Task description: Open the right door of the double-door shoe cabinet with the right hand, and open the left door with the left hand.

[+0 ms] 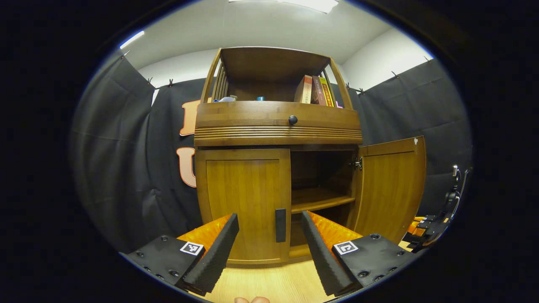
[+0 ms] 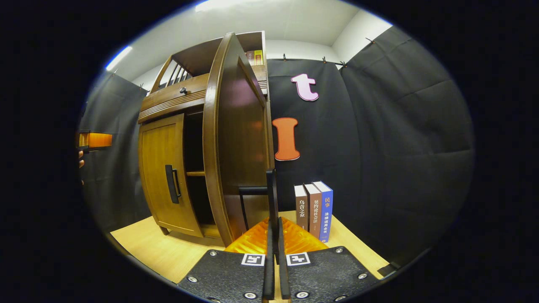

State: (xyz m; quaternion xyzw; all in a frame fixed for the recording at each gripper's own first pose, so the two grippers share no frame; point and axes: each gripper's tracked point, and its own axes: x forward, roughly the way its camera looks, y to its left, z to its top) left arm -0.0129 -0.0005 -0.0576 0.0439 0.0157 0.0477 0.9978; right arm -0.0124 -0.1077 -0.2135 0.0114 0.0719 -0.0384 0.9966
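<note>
The wooden shoe cabinet [image 1: 278, 126] stands in front of me. Its left door [image 1: 244, 202] is closed, with a dark vertical handle [image 1: 280, 225] at its inner edge. My left gripper [image 1: 269, 216] is open, its fingers either side of that handle and short of it, touching nothing. The right door [image 1: 391, 189] is swung wide open, showing an inner shelf [image 1: 320, 200]. In the right gripper view the right door [image 2: 236, 139] is seen edge-on, and my right gripper [image 2: 274, 229] is shut on its dark handle [image 2: 271, 189]. The left door [image 2: 162, 176] is farther left there.
Three books [image 2: 313, 210] stand on the light wooden floor right of the open door. More books [image 1: 313, 90] sit on the cabinet's top shelf above a drawer with a round knob [image 1: 292, 120]. The left gripper [image 2: 94, 139] and a hand show at the far left.
</note>
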